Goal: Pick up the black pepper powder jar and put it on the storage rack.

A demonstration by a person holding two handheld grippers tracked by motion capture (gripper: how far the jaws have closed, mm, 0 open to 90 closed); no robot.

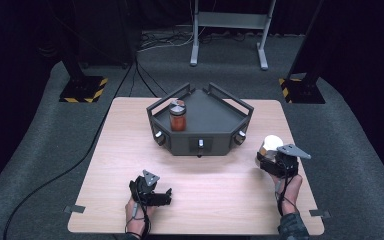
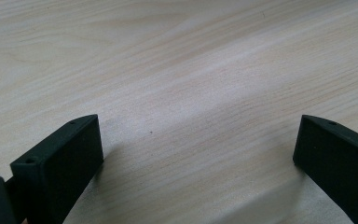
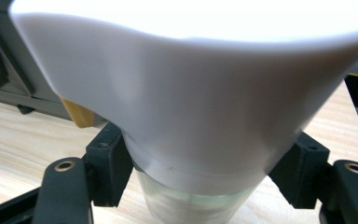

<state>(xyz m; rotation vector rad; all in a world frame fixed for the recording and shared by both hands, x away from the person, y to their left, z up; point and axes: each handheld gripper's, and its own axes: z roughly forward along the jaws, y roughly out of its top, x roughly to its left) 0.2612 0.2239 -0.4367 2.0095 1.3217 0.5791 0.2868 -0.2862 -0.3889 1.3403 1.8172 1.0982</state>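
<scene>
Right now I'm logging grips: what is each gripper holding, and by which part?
The right gripper clamps a white-capped jar by its clear body just under the cap. The left gripper is open over bare table.

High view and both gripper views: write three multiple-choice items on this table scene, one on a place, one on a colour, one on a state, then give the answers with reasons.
1. Where does the jar with the dark red filling stand?
A. On the black tray
B. On the bare table
C. Between the left gripper's jaws

2. What colour is the cap of the bottle in the right gripper?
A. Green
B. White
C. Red

3. How do the left gripper jaws stand?
A. Shut on a jar
B. Shut on nothing
C. Open with nothing between them

Answers: 1 A, the high view shows the jar on the tray's left part. 2 B, the right gripper view shows a white cap. 3 C, the left gripper view shows the table between wide jaws.
</scene>
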